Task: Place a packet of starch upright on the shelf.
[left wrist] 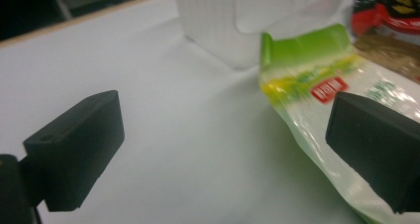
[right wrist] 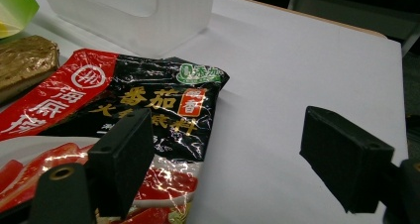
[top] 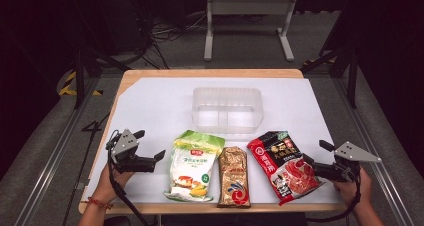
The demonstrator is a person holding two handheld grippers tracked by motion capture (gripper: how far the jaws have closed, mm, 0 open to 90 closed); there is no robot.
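Observation:
Three food packets lie in a row near the table's front edge: a green and white packet (top: 195,166), a gold packet (top: 234,177) and a red and black packet (top: 284,162). My left gripper (top: 150,145) rests left of the green packet (left wrist: 307,80), open, with nothing between its jaws; in the left gripper view (left wrist: 223,149) one jaw stands in front of the packet's edge. My right gripper (top: 316,153) sits at the right edge of the red and black packet (right wrist: 138,105). It is open (right wrist: 233,157) and holds nothing, one jaw over the packet.
A translucent plastic bin (top: 227,108) with a divider stands behind the packets at mid-table, also seen as the bin (left wrist: 237,21) and the bin (right wrist: 133,11). A white sheet (top: 150,106) covers the wooden tabletop. Metal frame legs stand on the floor beyond.

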